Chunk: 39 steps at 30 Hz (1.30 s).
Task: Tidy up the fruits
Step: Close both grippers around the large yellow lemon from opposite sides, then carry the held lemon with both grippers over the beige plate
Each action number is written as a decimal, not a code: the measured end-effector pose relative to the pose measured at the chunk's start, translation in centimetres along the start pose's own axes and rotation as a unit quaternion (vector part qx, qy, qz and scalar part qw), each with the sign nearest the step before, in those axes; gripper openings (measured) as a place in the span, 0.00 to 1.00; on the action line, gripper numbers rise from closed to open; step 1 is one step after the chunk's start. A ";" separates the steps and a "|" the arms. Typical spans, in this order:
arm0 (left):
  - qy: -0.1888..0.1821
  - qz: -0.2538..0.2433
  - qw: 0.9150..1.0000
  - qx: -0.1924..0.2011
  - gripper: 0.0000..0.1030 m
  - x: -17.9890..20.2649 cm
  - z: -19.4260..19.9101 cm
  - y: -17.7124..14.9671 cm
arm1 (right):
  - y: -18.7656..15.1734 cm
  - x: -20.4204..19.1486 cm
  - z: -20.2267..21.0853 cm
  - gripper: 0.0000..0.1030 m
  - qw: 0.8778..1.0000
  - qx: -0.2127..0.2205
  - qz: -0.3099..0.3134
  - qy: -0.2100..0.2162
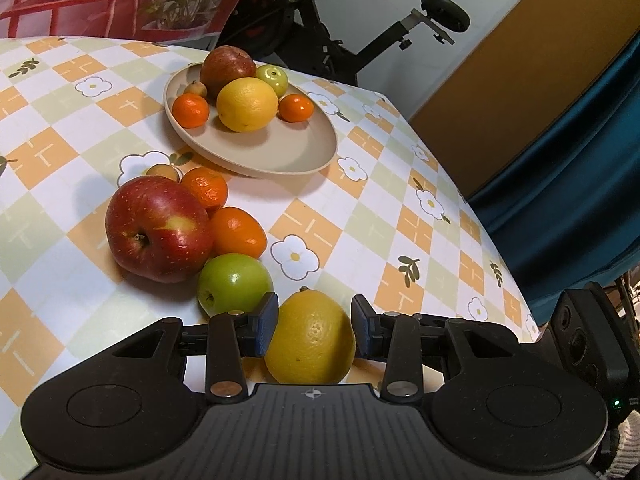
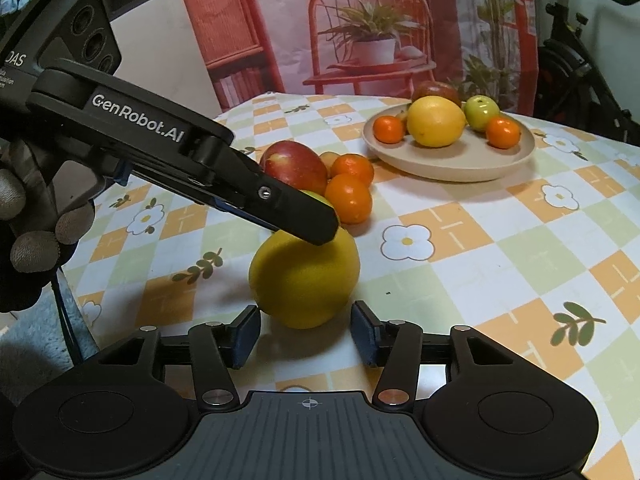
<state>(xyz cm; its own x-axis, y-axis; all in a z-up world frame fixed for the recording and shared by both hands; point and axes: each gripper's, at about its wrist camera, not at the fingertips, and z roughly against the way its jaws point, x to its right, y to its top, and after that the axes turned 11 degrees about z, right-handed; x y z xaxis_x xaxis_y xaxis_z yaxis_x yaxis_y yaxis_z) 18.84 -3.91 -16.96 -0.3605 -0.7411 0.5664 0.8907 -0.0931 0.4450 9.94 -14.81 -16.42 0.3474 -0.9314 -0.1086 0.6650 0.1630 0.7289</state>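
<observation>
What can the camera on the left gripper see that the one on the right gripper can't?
Only the left view shows the blue curtain and the left gripper closed on the big lemon. Only the right view shows a gloved hand and the open right gripper. Both show that lemon, the loose red apple, and the plate of fruit.

Green apple [image 2: 320,199] mostly hidden behind left hand-held gripper [image 2: 316,236] (right wrist view)

**Lemon sitting right in the left gripper**

The left gripper [image 1: 314,322] has both pads squeezing a lemon [image 1: 311,340] on the table [image 1: 360,216]. Just beyond the lemon: green apple [image 1: 234,283], red apple [image 1: 158,229], two tangerines. Plate [image 1: 256,152] further back.
</observation>
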 end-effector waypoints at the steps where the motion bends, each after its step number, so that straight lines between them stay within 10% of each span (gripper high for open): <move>1: -0.001 -0.002 1.000 0.000 0.40 0.1 -0.1 0.0 | 0.0 -0.1 -0.1 0.47 1.000 0.001 0.004 0.001; 39: 0.025 -0.025 0.999 -0.028 0.50 1.0 -0.5 -0.9 | -0.1 -0.3 0.3 0.45 1.000 -0.002 0.012 0.006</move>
<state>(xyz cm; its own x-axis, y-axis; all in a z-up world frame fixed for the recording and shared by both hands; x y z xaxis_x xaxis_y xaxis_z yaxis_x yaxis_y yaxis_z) 17.83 -4.93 -17.14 -0.3913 -0.7668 0.5088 0.8866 -0.1660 0.4317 9.59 -14.60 -16.25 0.3721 -0.9228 -0.0997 0.6585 0.1867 0.7291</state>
